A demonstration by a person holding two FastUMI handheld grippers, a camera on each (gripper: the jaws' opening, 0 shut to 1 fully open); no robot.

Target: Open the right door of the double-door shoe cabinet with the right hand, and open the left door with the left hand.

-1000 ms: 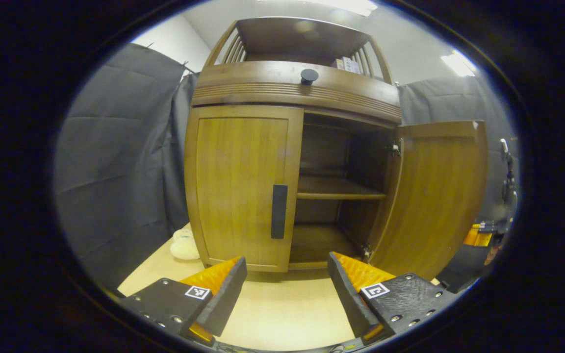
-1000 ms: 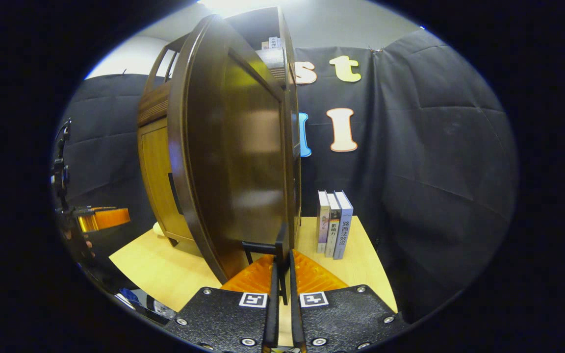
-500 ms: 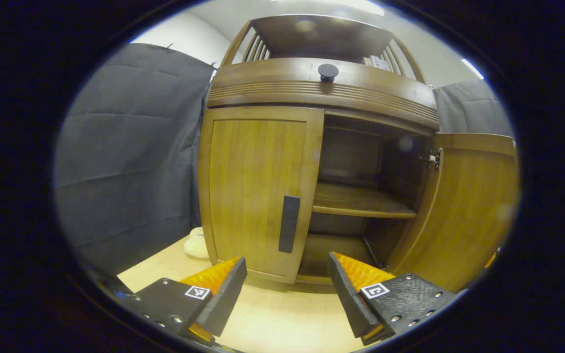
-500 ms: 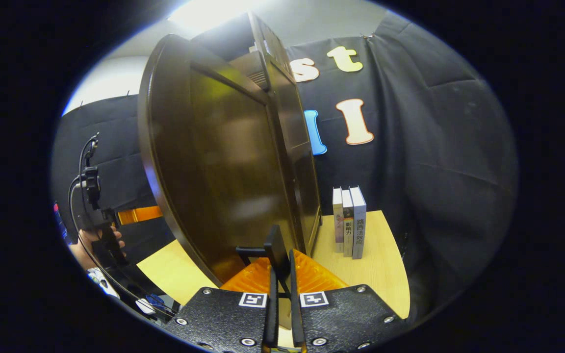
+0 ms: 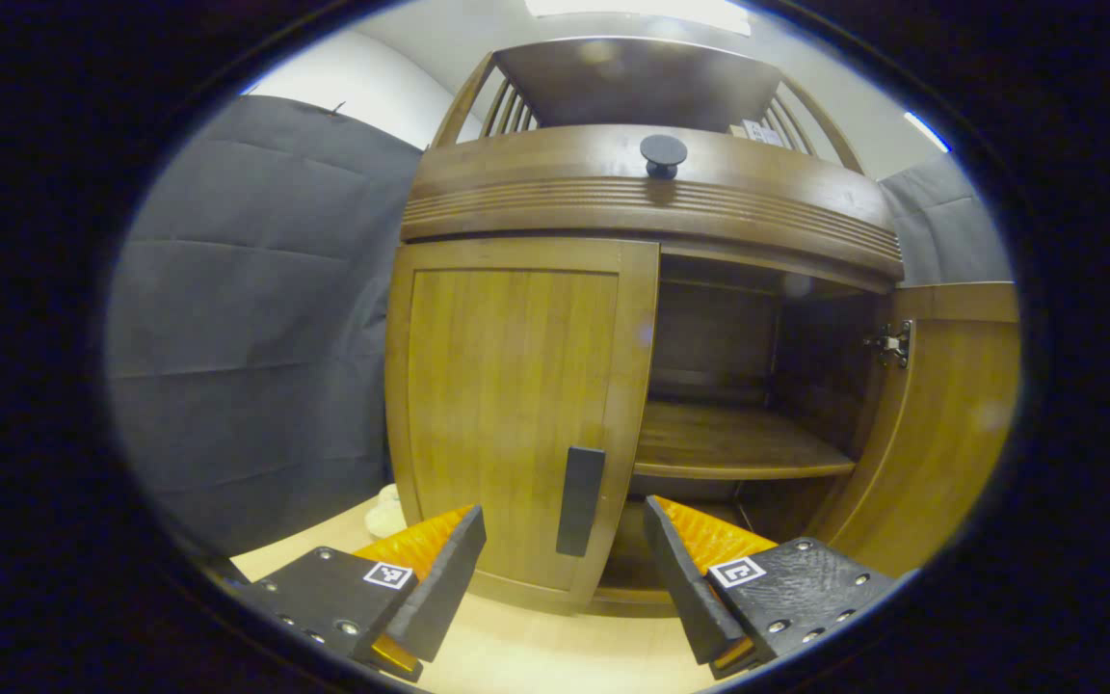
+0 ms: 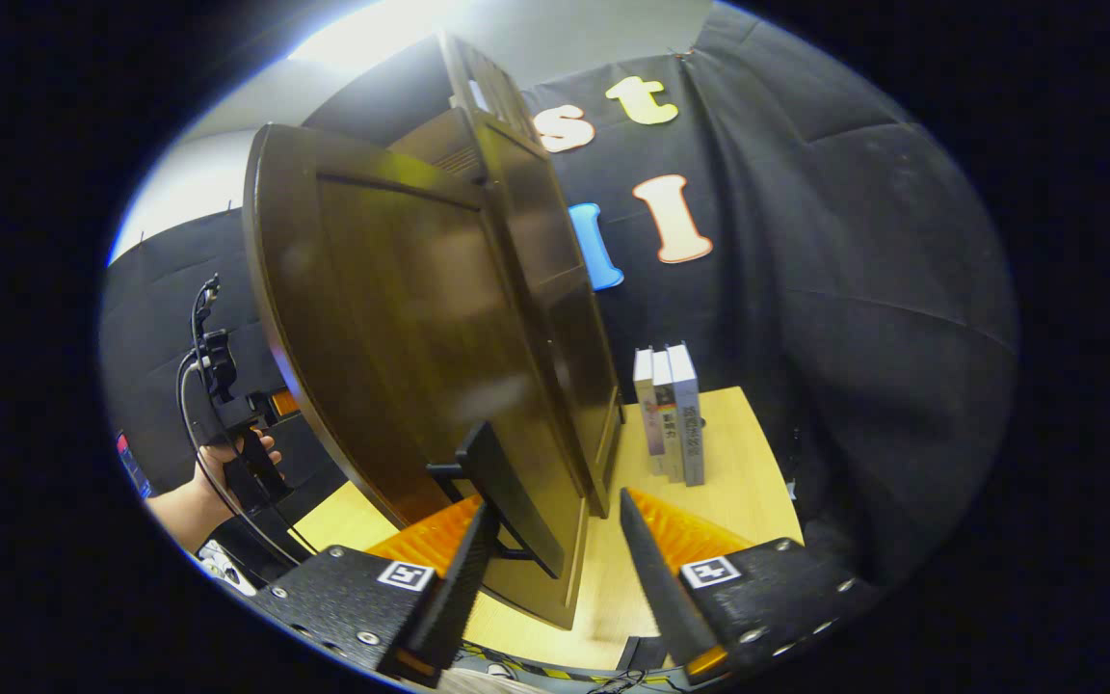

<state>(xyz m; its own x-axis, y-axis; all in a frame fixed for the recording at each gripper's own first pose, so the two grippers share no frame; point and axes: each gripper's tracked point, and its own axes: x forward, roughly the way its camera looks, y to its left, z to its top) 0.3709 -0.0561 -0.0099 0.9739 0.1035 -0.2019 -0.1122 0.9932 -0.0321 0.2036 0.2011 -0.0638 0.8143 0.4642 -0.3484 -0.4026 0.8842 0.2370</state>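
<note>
Right tongs (image 6: 547, 559) were released, fingers spread either side of the right door (image 6: 401, 337) handle (image 6: 507, 496); door stood swung wide. Left tongs (image 5: 565, 569) released, before the handle (image 5: 580, 500) of the closed left door (image 5: 516, 405)

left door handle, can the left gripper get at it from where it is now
Probably yes: the left gripper is open, the left door handle stands just ahead between its fingers, and nothing lies between them.

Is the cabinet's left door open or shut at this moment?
Shut. The left door sits flush in its frame, handle ungrasped between the open left gripper fingers.
</note>
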